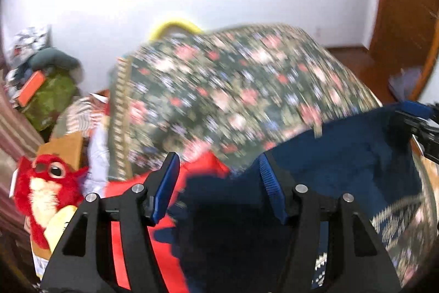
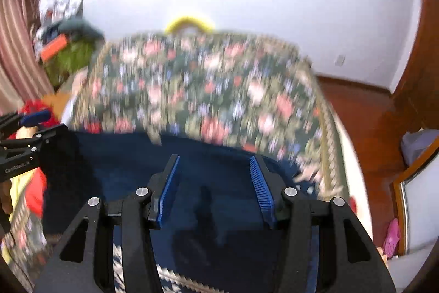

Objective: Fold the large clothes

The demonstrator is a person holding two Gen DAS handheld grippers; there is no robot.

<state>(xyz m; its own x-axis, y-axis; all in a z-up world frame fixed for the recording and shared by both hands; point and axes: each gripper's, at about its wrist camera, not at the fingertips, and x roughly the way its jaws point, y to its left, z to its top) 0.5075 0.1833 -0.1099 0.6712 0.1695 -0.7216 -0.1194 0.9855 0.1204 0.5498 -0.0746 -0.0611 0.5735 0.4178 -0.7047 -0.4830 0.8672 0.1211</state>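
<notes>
Two grippers hang over a dark navy garment [image 2: 214, 177] spread on a bed, low in both frames. The cloth looks soft and slightly napped, lying mostly flat with shallow folds; its far edge runs across the middle of the right wrist frame, against the floral bedspread [image 2: 208, 84]. In the left wrist view the same navy cloth [image 1: 343, 155] fills the lower right, and a bright red-orange fabric [image 1: 164, 251] lies at its left edge, lower centre; whether it belongs to the garment cannot be told.

The left gripper [image 1: 218, 172] stands roughly half open, its ribbed blue pads apart, nothing pinched between them. The right gripper [image 2: 215, 169] is likewise partly open and holds nothing; the navy cloth lies beyond and below its fingers.

The bedspread is dark green with pink, red and pale blue flowers, blurred, edged in a woven tan border. A red plush toy [image 1: 46, 191] with a big glossy eye sits at the lower left. A yellow curved handle [image 2: 189, 22] peeks over the bed's far edge against the white wall.
</notes>
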